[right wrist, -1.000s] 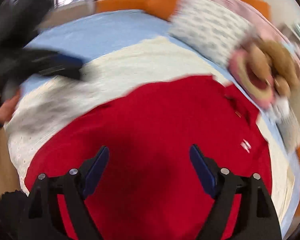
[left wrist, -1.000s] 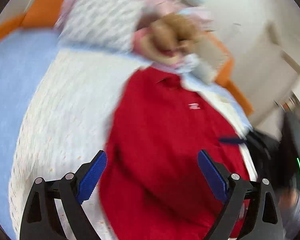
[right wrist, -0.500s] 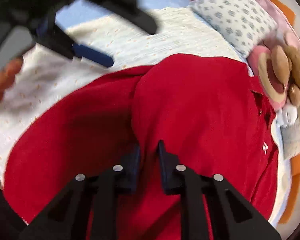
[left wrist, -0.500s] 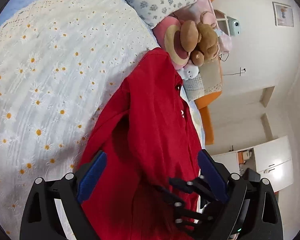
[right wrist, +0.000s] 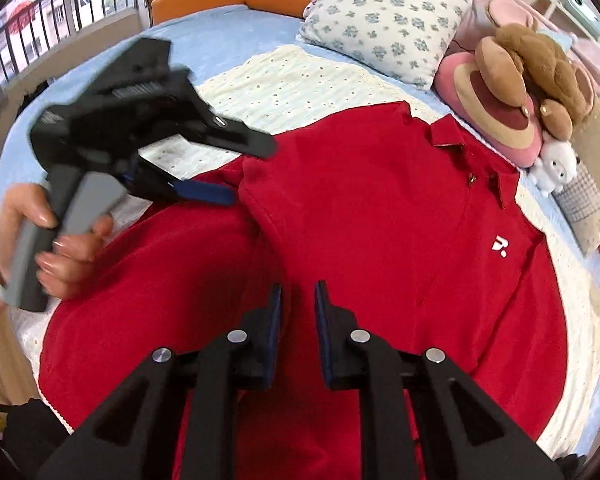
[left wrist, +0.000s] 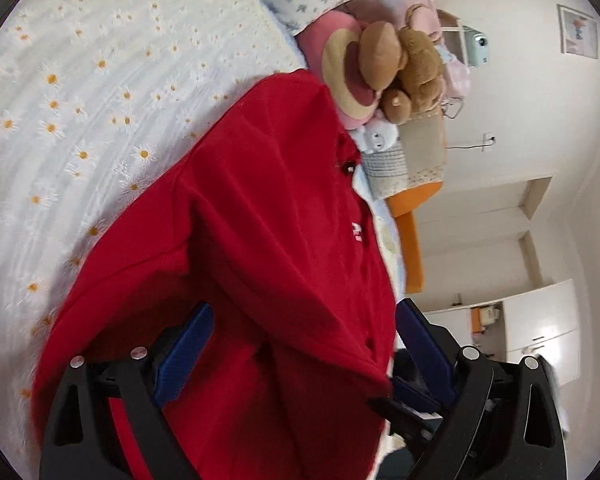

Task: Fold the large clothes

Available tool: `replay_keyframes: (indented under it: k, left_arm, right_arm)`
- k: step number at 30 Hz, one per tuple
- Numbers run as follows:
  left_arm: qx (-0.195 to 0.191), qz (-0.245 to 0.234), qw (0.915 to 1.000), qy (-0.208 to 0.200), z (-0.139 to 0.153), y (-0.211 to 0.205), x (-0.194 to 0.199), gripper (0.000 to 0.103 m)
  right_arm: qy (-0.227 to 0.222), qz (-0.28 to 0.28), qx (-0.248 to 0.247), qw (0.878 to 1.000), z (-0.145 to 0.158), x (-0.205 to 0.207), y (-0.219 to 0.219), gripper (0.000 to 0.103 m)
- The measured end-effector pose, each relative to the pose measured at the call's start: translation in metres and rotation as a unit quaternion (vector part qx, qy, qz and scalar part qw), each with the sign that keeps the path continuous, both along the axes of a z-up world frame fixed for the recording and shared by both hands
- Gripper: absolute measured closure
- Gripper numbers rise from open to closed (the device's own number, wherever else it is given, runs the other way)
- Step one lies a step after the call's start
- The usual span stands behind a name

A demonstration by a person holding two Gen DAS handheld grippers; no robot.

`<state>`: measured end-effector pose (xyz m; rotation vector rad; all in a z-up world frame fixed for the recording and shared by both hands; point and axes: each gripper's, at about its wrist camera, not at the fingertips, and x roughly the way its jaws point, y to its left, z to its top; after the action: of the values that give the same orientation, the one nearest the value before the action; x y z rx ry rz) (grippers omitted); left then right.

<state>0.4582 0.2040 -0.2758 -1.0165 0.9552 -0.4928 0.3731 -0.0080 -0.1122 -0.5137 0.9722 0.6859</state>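
Observation:
A large red polo shirt (right wrist: 400, 220) with a white chest logo lies on the daisy blanket, collar toward the pillows. In the left wrist view the shirt (left wrist: 260, 240) rises in a ridge between my open left gripper (left wrist: 300, 344). My right gripper (right wrist: 298, 312) is shut on a fold of the shirt's lower part and lifts it. The left gripper also shows in the right wrist view (right wrist: 236, 172), open, its blue pad at the shirt's left sleeve edge. The right gripper (left wrist: 412, 404) shows in the left wrist view, holding the shirt's raised edge.
A white daisy-print blanket (left wrist: 80, 100) covers a blue bed (right wrist: 220, 36). A flowered pillow (right wrist: 384, 20), a pink cushion (right wrist: 496, 120) and a brown plush toy (right wrist: 540, 72) lie at the head. An orange bed frame (left wrist: 412, 240) and white cabinets (left wrist: 540, 320) stand beyond.
My right gripper closed on the shirt fabric and raised a fold. My left gripper stayed open and moved in close over the shirt's left side.

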Motion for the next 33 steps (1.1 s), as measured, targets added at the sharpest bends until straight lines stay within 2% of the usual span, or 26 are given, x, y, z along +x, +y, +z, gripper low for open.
replay_keyframes:
  k: [2, 5, 9, 12, 13, 16, 18, 19, 21, 22, 25, 28, 31, 33]
  left_arm:
    - [0.007, 0.016, 0.9999, 0.002, -0.008, -0.001, 0.008, 0.01]
    - [-0.016, 0.053, 0.9984, -0.005, -0.01, 0.01, 0.016, 0.01]
    - [0.004, 0.117, 0.9928, -0.026, 0.008, 0.041, 0.016, 0.011]
    - [-0.009, 0.132, 0.991, -0.021, 0.011, 0.062, 0.015, 0.011]
    - [-0.004, 0.129, 0.9916, -0.012, 0.01, 0.065, 0.016, 0.018]
    - [0.026, 0.111, 0.9935, 0.0, 0.006, 0.068, 0.014, 0.026]
    - [0.034, 0.11, 0.9933, 0.003, 0.006, 0.071, 0.008, 0.026]
    - [0.037, 0.111, 0.9931, 0.006, 0.006, 0.072, 0.005, 0.022]
    - [0.077, 0.124, 0.9893, 0.006, 0.013, 0.08, -0.007, 0.014]
    - [0.086, 0.124, 0.9885, 0.0, 0.015, 0.083, -0.013, 0.013]
    - [0.099, 0.099, 0.9899, -0.022, 0.029, 0.085, -0.02, 0.013]
    - [0.103, 0.037, 0.9922, -0.061, 0.044, 0.068, -0.03, 0.012]
    - [0.079, -0.031, 0.9922, -0.092, 0.051, 0.04, -0.04, 0.011]
    - [0.069, -0.067, 0.9908, -0.094, 0.049, 0.02, -0.043, 0.01]
  right_arm:
    - [0.003, 0.002, 0.009, 1.0, 0.0, -0.001, -0.003, 0.086]
    - [0.008, 0.003, 0.031, 0.999, 0.004, -0.003, -0.008, 0.086]
    - [0.013, 0.007, 0.055, 0.998, 0.007, -0.003, -0.009, 0.086]
    - [0.025, 0.011, 0.066, 0.997, 0.002, -0.004, -0.004, 0.086]
    - [0.027, 0.013, 0.064, 0.998, 0.0, -0.004, -0.002, 0.086]
    - [0.051, 0.018, 0.064, 0.997, -0.013, -0.004, 0.003, 0.086]
    - [0.061, 0.018, 0.066, 0.996, -0.015, -0.005, -0.002, 0.085]
    - [0.062, 0.018, 0.068, 0.996, -0.014, -0.007, -0.005, 0.084]
    - [0.067, 0.018, 0.069, 0.995, -0.01, -0.015, -0.018, 0.084]
    - [0.069, 0.02, 0.067, 0.995, -0.008, -0.02, -0.024, 0.084]
    - [0.066, 0.036, 0.05, 0.996, -0.005, -0.048, -0.044, 0.084]
    - [0.08, 0.039, 0.048, 0.995, -0.008, -0.077, -0.068, 0.084]
    - [0.082, 0.027, 0.046, 0.995, -0.011, -0.101, -0.093, 0.084]
    - [0.093, 0.004, 0.065, 0.994, -0.012, -0.111, -0.111, 0.084]
